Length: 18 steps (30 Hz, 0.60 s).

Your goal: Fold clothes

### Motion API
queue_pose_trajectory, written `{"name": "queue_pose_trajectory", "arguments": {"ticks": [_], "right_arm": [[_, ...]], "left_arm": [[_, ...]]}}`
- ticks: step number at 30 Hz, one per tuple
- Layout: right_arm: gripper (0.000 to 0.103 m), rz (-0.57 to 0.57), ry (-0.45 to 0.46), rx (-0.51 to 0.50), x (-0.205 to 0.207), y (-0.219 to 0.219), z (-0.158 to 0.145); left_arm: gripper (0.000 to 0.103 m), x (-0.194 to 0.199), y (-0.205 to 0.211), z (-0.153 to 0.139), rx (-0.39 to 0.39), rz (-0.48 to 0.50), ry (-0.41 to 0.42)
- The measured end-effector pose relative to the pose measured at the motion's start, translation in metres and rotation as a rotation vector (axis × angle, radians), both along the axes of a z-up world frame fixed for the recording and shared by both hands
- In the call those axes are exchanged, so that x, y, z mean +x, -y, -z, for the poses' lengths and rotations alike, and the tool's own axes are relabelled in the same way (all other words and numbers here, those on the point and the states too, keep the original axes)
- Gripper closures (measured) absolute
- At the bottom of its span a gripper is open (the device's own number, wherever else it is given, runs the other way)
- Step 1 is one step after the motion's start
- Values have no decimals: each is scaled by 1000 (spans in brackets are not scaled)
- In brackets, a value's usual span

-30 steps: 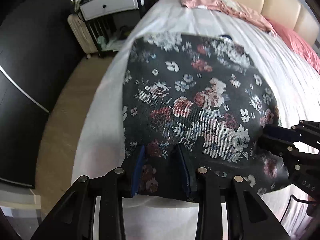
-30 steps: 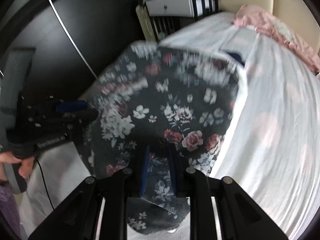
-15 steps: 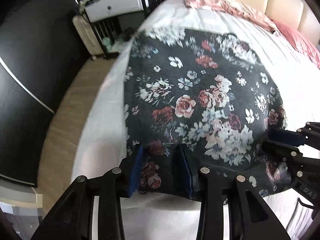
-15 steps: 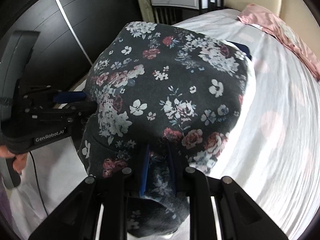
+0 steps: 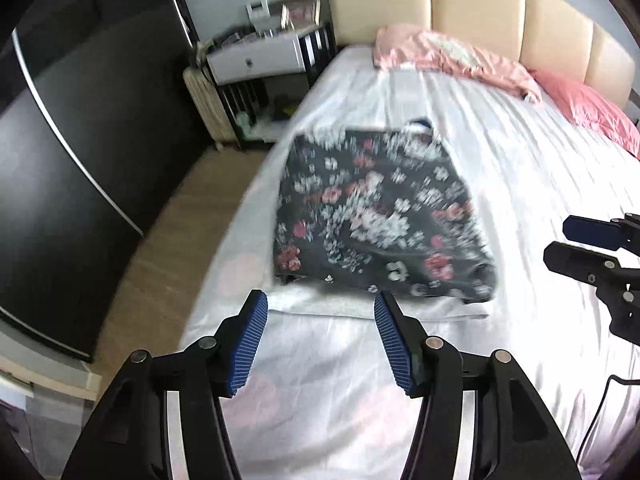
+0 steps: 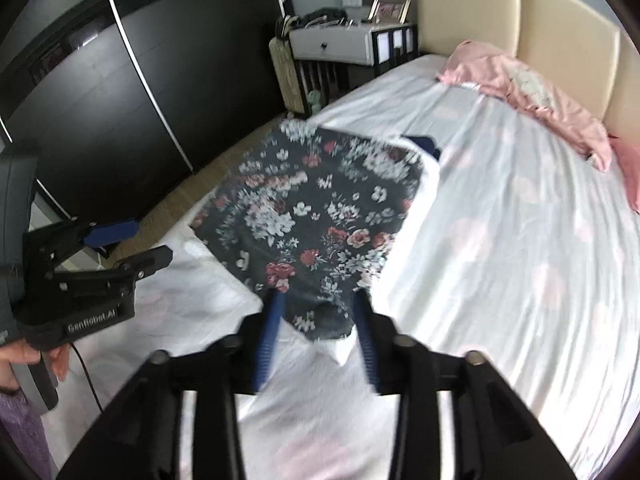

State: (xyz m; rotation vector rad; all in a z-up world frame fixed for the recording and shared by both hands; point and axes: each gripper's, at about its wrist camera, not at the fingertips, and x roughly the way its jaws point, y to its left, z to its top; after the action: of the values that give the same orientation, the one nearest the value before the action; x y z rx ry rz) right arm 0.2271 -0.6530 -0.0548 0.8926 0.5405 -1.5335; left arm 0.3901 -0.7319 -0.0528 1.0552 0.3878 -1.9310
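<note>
Bedroom w/ a bed in a white sheet, pale pink blotches on it, padded cream headboard at the far end. Going left to right in the left wrist view: dark glossy wardrobe doors w/ a thin silver strip, wood floor alongside the bed, then a white nightstand w/ a drawer and clutter on top, cream radiator-like unit just beside it. Pink bedding is bunched near the headboard, a pink pillow at far right.

Floral garment, black w/ white and red flowers, lies folded flat on the sheet near the bed's left edge; it's motion-blurred in this view. A bit of dark blue fabric pokes out at its far edge, and white fabric shows under its near edge.

Left gripper sits above the sheet, just short of the garment's near edge. Its jaws have just been opening and now stand wide; nothing between the blue ribbed pads, no contact w/ the cloth.

Right gripper, in the right wrist view, has also just been opening: jaws moderately apart. The garment's near corner appears between the pads but they don't press on it; view's blurred, so can't tell if cloth brushes a pad. A hand holds the left gripper's handle at left in that view.
</note>
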Motion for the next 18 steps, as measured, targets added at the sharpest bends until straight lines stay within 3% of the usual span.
{"name": "queue_pose_trajectory", "arguments": {"ticks": [3, 5, 10, 18], "right_arm": [[52, 21, 3, -32, 4, -18, -23], [51, 36, -1, -52, 6, -29, -35], [48, 65, -36, -107, 15, -58, -57], [48, 99, -91, -164, 30, -114, -74]], "left_arm": [[27, 7, -23, -31, -21, -13, -85], [24, 10, -38, -47, -54, -28, -122], [23, 9, -77, -71, -159, -70, -116], [23, 17, -126, -70, -129, -116, -181]]}}
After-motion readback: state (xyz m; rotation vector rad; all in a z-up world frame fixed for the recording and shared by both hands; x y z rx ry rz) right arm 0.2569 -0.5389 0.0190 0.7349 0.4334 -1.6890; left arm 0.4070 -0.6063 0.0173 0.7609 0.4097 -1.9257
